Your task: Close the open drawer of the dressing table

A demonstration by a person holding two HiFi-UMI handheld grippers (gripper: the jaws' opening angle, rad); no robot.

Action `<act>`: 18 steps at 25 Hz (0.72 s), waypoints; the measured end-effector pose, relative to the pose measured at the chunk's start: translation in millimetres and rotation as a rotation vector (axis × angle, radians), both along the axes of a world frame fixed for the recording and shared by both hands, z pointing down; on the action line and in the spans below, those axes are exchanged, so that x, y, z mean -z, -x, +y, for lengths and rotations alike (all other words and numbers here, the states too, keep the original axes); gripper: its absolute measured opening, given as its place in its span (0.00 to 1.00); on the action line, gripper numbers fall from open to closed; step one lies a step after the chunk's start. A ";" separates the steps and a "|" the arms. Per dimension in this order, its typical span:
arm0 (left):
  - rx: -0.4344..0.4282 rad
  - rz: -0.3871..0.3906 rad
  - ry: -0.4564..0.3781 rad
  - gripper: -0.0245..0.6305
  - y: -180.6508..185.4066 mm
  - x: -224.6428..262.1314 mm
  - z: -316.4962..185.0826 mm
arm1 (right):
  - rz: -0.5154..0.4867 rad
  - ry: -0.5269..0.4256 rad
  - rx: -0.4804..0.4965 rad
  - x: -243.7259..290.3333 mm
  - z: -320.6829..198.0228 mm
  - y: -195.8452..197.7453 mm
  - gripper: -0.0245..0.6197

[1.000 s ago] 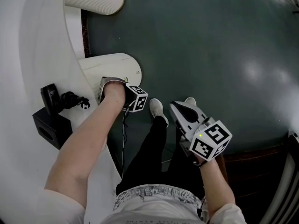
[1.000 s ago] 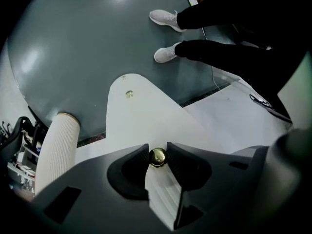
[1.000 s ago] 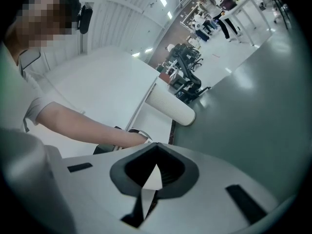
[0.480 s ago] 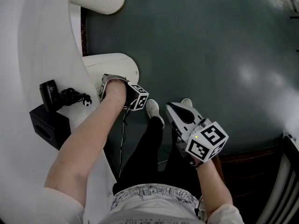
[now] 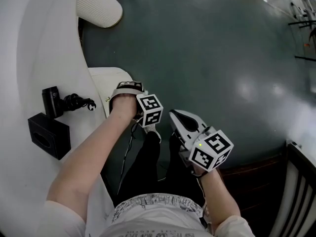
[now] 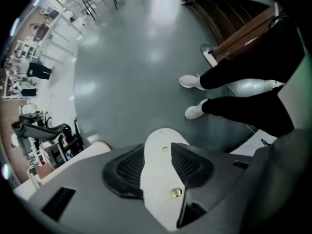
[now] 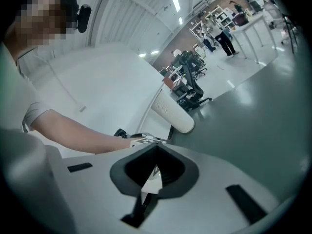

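The white rounded drawer (image 5: 106,78) sticks out of the curved right edge of the white dressing table (image 5: 39,48), at the left of the scene. It shows less of its top than a second ago, when it reached well farther right over the floor. The left gripper (image 5: 126,89) then rested on the drawer's near edge. It now hangs just beside the drawer's near right corner, and its marker cube has swung right, closer to the right gripper (image 5: 177,117). The left jaws have just been opening and stand wide. Nothing is between them, and the left gripper view looks down past them at the floor and the person's white shoes (image 6: 193,82). The right gripper sits much where it was, above the person's right leg in black trousers (image 5: 148,157), with its jaws drawn together on nothing. On the tabletop, left of the drawer, lie a black handheld device with a coiled cord (image 5: 52,100) and, nearer, a black box (image 5: 47,135). A thin black cable (image 5: 126,152) hangs down by the table's near edge. At the far end a white ribbed rounded pad (image 5: 98,4) overhangs the table. The glossy dark grey-green floor (image 5: 222,48) fills the right of the scene, with dark wooden boards (image 5: 256,167) at its near right. The right gripper view shows an open workroom with office chairs and people standing far off.
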State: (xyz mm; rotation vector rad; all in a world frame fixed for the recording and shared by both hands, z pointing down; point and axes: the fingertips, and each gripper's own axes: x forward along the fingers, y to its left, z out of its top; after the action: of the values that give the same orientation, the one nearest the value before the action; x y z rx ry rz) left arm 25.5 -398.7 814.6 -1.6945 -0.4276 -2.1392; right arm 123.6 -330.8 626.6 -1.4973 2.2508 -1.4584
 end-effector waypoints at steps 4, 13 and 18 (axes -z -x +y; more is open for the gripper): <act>0.073 0.253 -0.047 0.33 -37.6 52.8 0.7 | 0.056 -0.034 -0.010 32.8 -1.0 -13.0 0.05; 0.258 0.822 -0.192 0.32 -73.2 214.6 -10.1 | 0.157 -0.122 -0.018 111.8 2.2 -19.3 0.05; 0.394 1.064 -0.253 0.33 -59.5 300.0 -10.6 | 0.201 -0.175 -0.004 148.9 5.9 -8.9 0.05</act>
State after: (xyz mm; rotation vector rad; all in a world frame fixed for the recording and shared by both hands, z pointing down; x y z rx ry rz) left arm 85.0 -409.3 514.6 -2.5411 0.4865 -1.1002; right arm 132.5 -324.9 477.7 -1.6567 2.4113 -1.1200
